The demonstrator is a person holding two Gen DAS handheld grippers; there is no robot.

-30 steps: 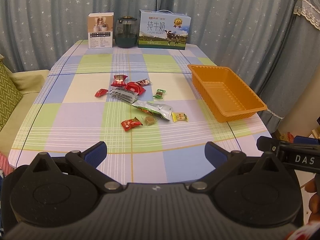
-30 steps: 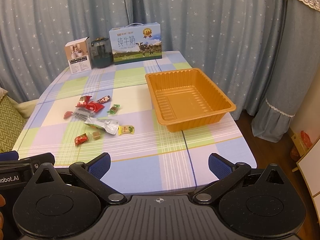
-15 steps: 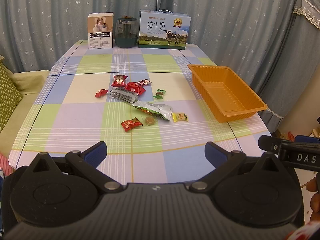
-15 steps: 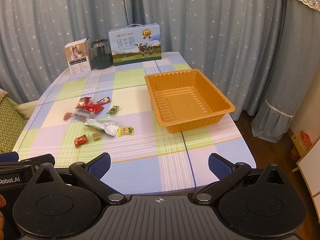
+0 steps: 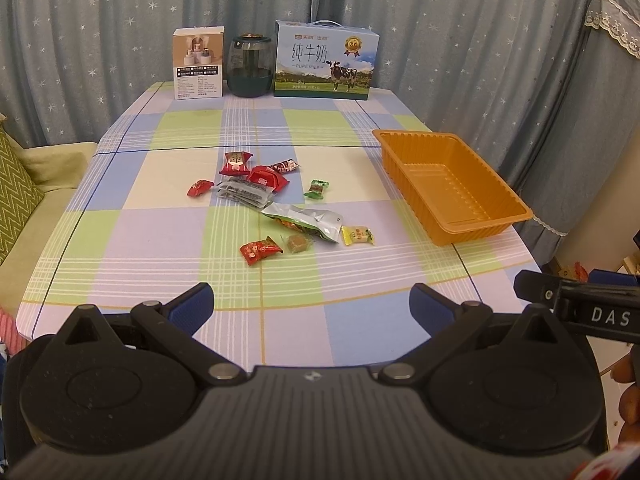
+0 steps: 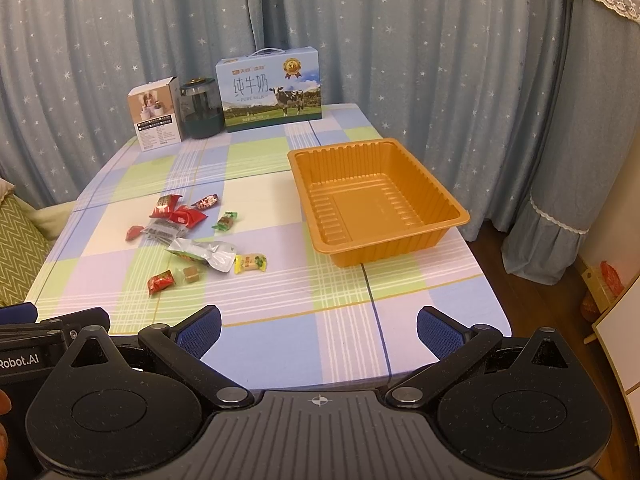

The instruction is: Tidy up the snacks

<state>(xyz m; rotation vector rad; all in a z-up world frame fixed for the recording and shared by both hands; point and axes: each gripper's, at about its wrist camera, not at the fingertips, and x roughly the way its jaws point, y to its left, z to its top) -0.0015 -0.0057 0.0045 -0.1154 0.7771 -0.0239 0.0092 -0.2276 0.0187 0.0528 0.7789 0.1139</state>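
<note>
Several wrapped snacks lie loose mid-table: a silver pouch (image 5: pixel 306 219) (image 6: pixel 206 253), a red candy (image 5: pixel 260 249) (image 6: pixel 161 281), a yellow candy (image 5: pixel 357 235) (image 6: pixel 250 262), a green candy (image 5: pixel 317 189) (image 6: pixel 227 221) and red packets (image 5: pixel 267 178) (image 6: pixel 182 214). An empty orange tray (image 5: pixel 480 232) (image 6: pixel 400 250) sits at the table's right side. My left gripper (image 5: pixel 310 304) hangs open over the near table edge, well short of the snacks. My right gripper (image 6: pixel 318 326) is open too, over the near right corner, nothing between its fingers.
At the table's far end stand a milk carton box (image 5: pixel 325 66) (image 6: pixel 269 88), a dark glass jar (image 5: pixel 250 67) (image 6: pixel 200 108) and a small white box (image 5: pixel 198 64) (image 6: pixel 155 114). Curtains surround the table. A sofa with a green cushion (image 5: pixel 16 196) lies left.
Both views have shifted only slightly; the right gripper has drifted a little, with the tray and snacks nearly where they were. Both grippers stay open.
</note>
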